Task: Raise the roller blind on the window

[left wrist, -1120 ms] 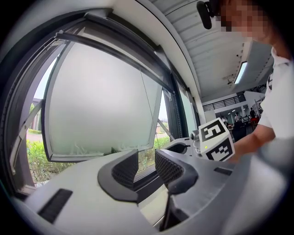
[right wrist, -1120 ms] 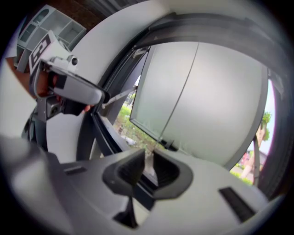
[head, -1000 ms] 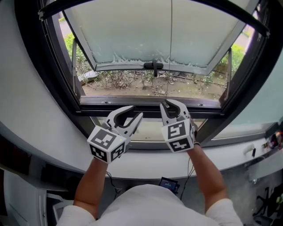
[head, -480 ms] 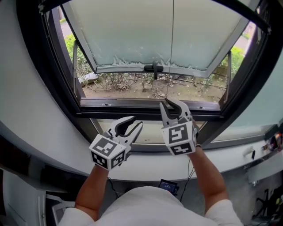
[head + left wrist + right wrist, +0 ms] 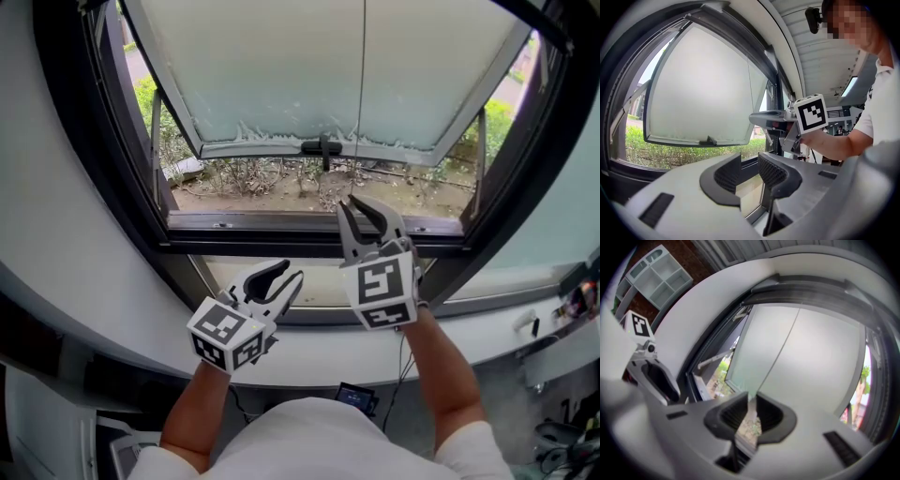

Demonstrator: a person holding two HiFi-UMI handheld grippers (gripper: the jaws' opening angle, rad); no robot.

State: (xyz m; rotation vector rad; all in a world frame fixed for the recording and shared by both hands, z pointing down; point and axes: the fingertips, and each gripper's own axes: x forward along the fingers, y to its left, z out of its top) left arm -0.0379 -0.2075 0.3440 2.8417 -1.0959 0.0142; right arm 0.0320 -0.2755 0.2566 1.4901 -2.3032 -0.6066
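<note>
so, pull cord (image 5: 778, 345) inside right hand-held gripper (image 5: 750, 400)

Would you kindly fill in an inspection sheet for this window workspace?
Surface: white curved sill under the window.
Job's things: thin cord hangs before the frosted sash; blind itself not made out.
Clutter: small items at the sill's right end, unclear.
Grippers: left tongs open, empty; right tongs open, cord between them.
Cables: dark cable below the sill.
Surroundings: shrubs outside.
</note>
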